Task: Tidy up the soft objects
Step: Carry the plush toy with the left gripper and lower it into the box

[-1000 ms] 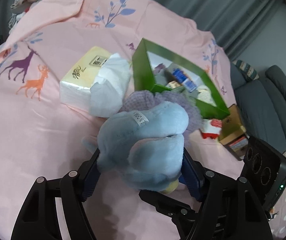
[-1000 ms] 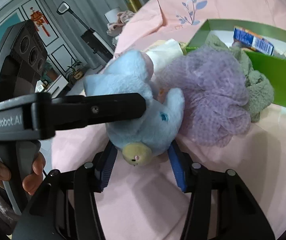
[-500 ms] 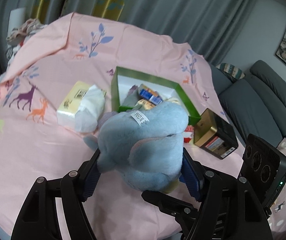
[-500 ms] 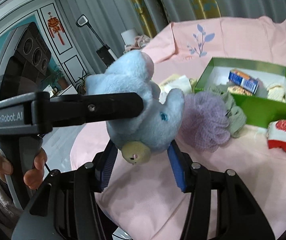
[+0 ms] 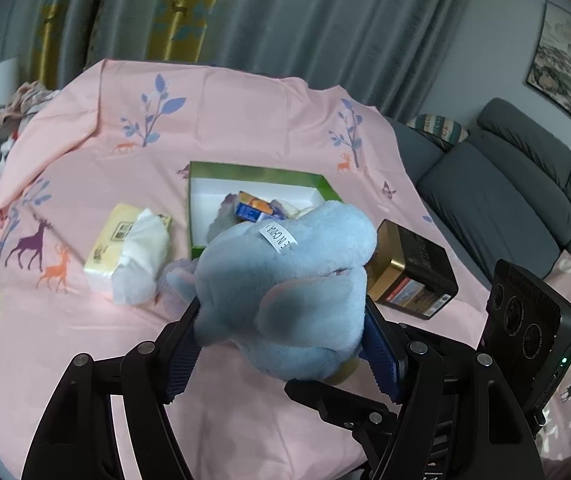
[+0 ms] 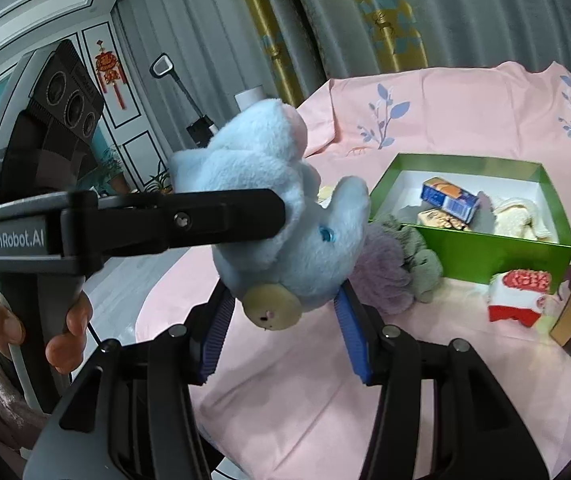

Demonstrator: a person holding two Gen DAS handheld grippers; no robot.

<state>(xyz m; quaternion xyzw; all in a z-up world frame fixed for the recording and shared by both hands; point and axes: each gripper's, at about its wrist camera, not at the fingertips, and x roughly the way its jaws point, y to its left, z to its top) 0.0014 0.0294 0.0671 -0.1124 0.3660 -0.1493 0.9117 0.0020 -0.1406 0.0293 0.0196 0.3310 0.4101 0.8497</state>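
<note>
While both grippers were raised above the pink cloth, the scene read as follows.

Left gripper [image 5: 281, 344]: clamped on the blue plush toy [image 5: 285, 280], blue pads pressed into both of its sides; in the right wrist view its black finger [image 6: 189, 220] lay across the toy's left flank.
Right gripper [image 6: 281, 332]: clamped on the same toy [image 6: 285, 232] from below, pads against its lower part, just beside the yellow snout [image 6: 271, 306].
Person's hand [image 6: 37, 328]: wrapped around the left gripper's handle at the far left of the right wrist view, a pale sleeve at the wrist.
Blue plush toy: held clear of the cloth between the two grippers, snout pointing down and near, white label [image 5: 277, 237] on the upper side.
Purple mesh puff [image 6: 381, 276]: on the cloth behind the toy, touching a grey-green soft item [image 6: 425, 264].
Green box [image 6: 497, 248]: open, further right, holding a blue carton [image 6: 449, 198] and a cream soft item [image 6: 519, 218].
Red-and-white soft item [image 6: 519, 296]: on the cloth just near of the box.
Tissue pack [image 5: 125, 252]: left of the box.
Black-and-gold tin [image 5: 413, 268]: right of the box.
Pink cloth [image 5: 245, 120]: printed with deer and branches, covering the whole surface.
Grey sofa [image 5: 505, 184]: at the far right.
</note>
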